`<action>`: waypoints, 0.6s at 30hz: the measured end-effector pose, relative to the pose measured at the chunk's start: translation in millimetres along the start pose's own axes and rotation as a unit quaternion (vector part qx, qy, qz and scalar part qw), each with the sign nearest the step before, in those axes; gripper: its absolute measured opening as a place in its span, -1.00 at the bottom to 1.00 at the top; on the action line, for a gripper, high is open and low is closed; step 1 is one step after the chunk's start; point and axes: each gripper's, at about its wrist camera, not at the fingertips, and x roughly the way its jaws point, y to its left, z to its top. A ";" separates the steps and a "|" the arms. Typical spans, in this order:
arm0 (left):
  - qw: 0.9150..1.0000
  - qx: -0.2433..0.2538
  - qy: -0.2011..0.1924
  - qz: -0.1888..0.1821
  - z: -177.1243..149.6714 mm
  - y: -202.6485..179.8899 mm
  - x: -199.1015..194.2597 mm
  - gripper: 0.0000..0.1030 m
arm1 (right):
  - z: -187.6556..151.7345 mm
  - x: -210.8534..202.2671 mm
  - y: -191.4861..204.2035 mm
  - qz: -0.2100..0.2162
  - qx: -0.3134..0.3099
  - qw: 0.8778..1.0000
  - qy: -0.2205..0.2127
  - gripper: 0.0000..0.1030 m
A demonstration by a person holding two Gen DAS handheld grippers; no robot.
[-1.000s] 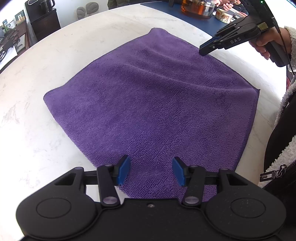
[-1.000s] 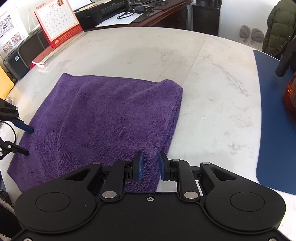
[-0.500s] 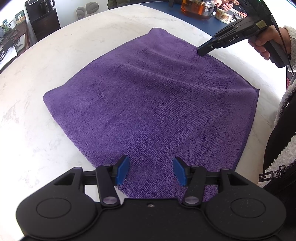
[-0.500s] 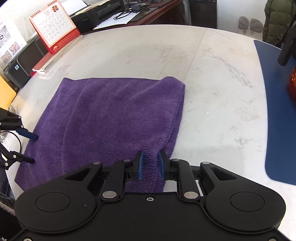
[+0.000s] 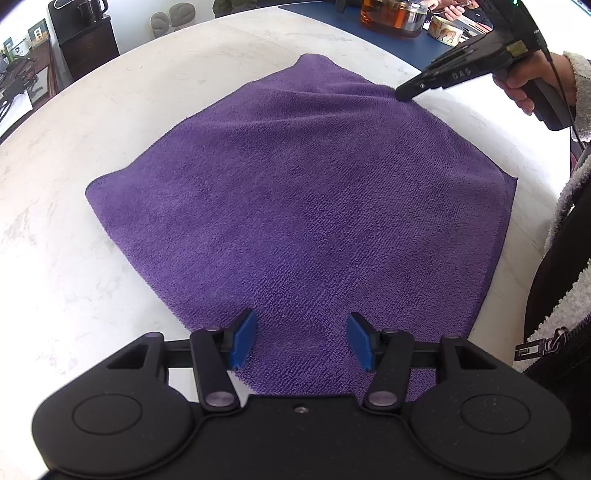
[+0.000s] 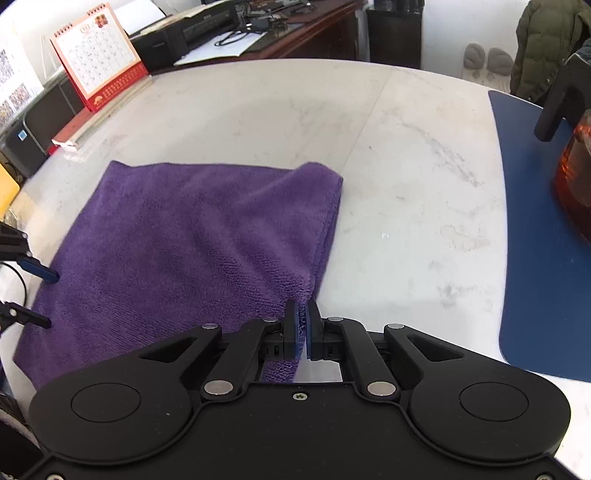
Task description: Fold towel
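Purple towel (image 5: pixel 303 206), already doubled, lying flat on a white marble table (image 6: pixel 406 184). Soft, light terry: it will likely drape and sag when lifted, so corners or hems look the best holds. Right gripper (image 6: pixel 304 325): jaws have just been closing and now pinch the towel's near edge. Left gripper (image 5: pixel 301 339): jaws about half open above the opposite border, nothing held. Blue mat (image 6: pixel 535 258) and amber glass pot (image 5: pixel 391 18) stand well apart.
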 end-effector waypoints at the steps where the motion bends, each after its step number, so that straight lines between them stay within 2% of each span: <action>1: 1.000 0.000 0.000 0.000 -0.2 0.1 0.0 0.01 | -0.5 1.2 0.4 -0.002 -0.002 1.000 0.002 -0.94; 7: 1.000 0.000 0.001 0.001 -0.9 -0.7 0.2 0.01 | 4.6 -7.5 -5.4 -0.011 0.019 1.000 -0.008 -0.77; 12: 1.000 0.002 0.005 -0.001 -0.5 -2.0 1.1 0.01 | 18.9 -9.9 -12.8 -0.006 0.021 0.999 -0.033 -0.76; 18: 1.000 0.003 0.007 0.000 -0.5 -2.7 0.6 0.03 | 38.1 12.1 -5.6 -0.004 -0.036 0.999 -0.033 -0.77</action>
